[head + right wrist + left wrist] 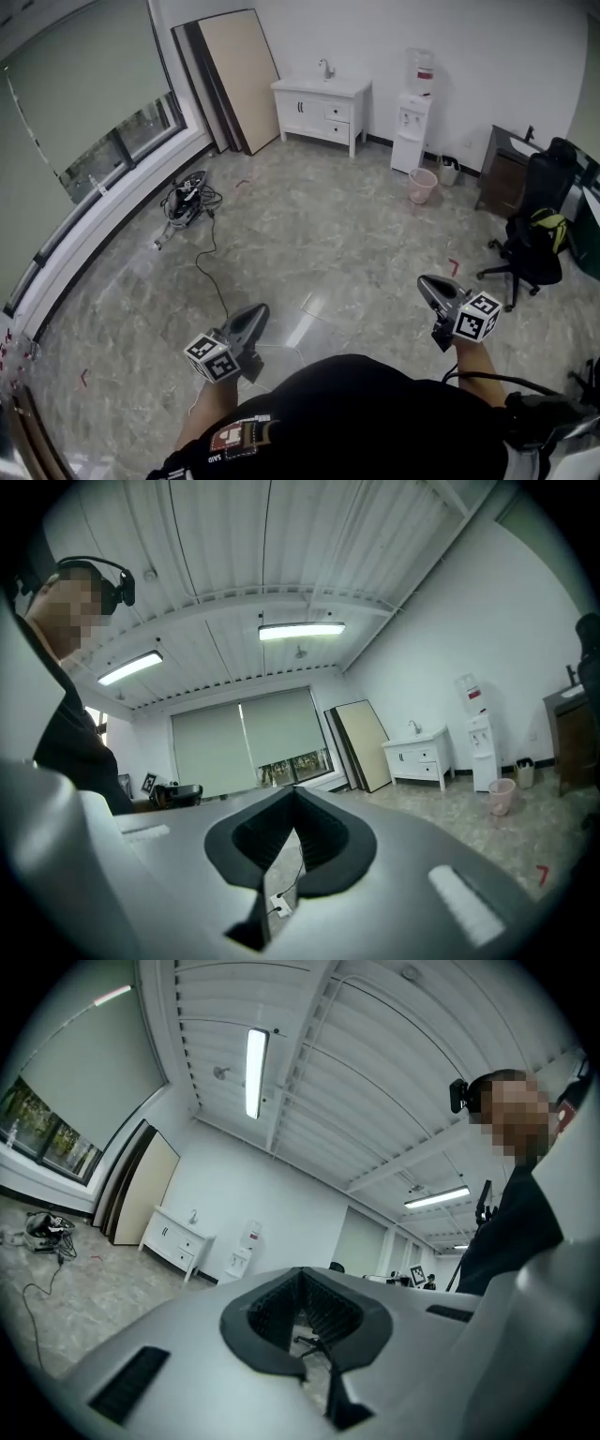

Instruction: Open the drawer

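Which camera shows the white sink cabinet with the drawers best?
The head view: the white sink cabinet stands unobstructed against the far wall, with its drawer fronts and dark door handles visible. The right gripper view shows the cabinet smaller, with less detail. The left gripper view shows it tiny and distant.

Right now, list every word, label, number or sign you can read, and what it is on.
Nothing reads clearly.
Red label on the water bottle: too small to read.
Print on the person's shirt: too blurred.
Marker cubes: square patterns, no letters.
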The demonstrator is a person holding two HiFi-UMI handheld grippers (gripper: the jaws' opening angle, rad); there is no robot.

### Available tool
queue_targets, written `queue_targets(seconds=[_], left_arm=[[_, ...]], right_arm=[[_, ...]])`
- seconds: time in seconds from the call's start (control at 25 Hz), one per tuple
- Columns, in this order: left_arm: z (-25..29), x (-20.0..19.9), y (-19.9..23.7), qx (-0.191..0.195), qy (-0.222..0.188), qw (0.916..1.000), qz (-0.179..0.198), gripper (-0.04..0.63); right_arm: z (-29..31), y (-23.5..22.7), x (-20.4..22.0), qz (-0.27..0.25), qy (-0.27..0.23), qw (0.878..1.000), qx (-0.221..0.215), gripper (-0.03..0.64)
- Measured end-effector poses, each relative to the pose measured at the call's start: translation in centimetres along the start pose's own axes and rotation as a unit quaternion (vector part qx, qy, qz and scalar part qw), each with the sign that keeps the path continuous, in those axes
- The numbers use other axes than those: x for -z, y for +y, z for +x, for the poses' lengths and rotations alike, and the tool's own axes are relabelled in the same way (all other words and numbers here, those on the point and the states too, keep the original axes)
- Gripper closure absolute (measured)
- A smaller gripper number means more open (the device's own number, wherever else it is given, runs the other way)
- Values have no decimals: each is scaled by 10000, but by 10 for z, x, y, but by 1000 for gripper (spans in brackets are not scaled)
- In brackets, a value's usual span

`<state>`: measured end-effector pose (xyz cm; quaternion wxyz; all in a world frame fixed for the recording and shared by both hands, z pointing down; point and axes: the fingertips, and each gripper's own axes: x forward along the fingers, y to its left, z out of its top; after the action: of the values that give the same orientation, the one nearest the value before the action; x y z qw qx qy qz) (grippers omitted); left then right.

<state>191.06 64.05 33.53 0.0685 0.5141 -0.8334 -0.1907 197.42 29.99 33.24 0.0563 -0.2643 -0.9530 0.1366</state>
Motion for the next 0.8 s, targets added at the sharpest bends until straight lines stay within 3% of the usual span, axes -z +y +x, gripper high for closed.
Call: queue_targets(seconds=[0.16, 0.36, 0.56, 0.8], left_arm=[[71, 4, -9, -12, -173, 9998, -130, 595], [144, 23, -24, 133, 152, 9997, -121, 595], [179, 20, 2, 63, 278, 9995, -158, 595], [216, 25, 53, 318, 357, 9985, -262, 595]], right_arm=[[-11, -61, -24, -47, -6, 9999, -132, 620], [-25, -130, -23, 183, -4, 9998, -21, 620], [-19, -171, -14, 395, 26, 9991, 138, 620], [18, -200, -17, 345, 78, 9988, 330, 620]])
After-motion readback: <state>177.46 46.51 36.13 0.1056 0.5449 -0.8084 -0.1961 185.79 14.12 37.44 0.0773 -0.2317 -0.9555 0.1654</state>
